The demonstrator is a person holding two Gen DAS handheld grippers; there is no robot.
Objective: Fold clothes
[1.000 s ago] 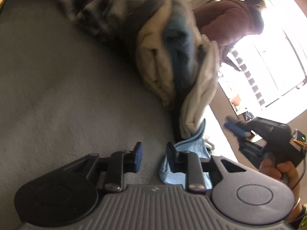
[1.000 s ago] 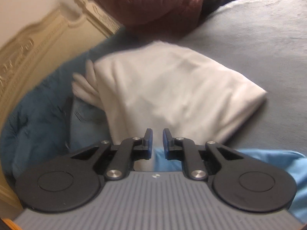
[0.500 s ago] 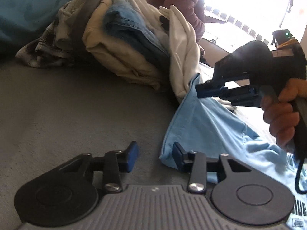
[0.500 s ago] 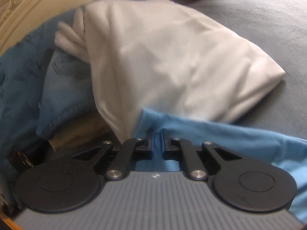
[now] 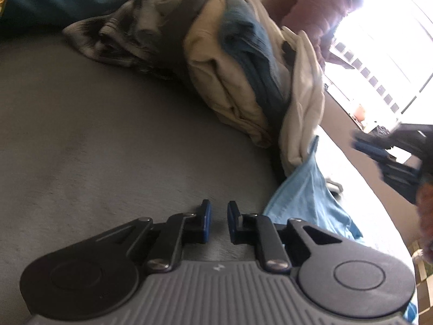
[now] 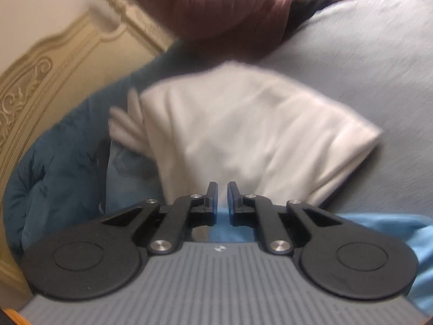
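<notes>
A light blue shirt [image 5: 305,197] lies on the grey bed, its corner standing up against a folded white garment [image 5: 305,94]. My left gripper [image 5: 218,216] hovers over bare bed just left of the shirt; its jaws are closing, with a narrow gap and nothing between them. My right gripper [image 5: 360,146] hangs blurred to the right of that corner, apart from it. In the right wrist view my right gripper [image 6: 222,192] is almost shut with nothing pinched, over the light blue shirt [image 6: 379,224] and in front of the white garment [image 6: 243,127].
A stack of folded clothes [image 5: 224,81] holds beige, denim and checked pieces. The grey bed cover [image 5: 108,135] spreads to the left. A teal quilt [image 6: 54,149] and a carved headboard [image 6: 54,62] stand behind. A person in a maroon top [image 5: 311,2] sits beyond the stack.
The right gripper, at the shirt's lifted corner half a second ago, has pulled away to the right. The left jaws have narrowed, and the left view has tilted.
</notes>
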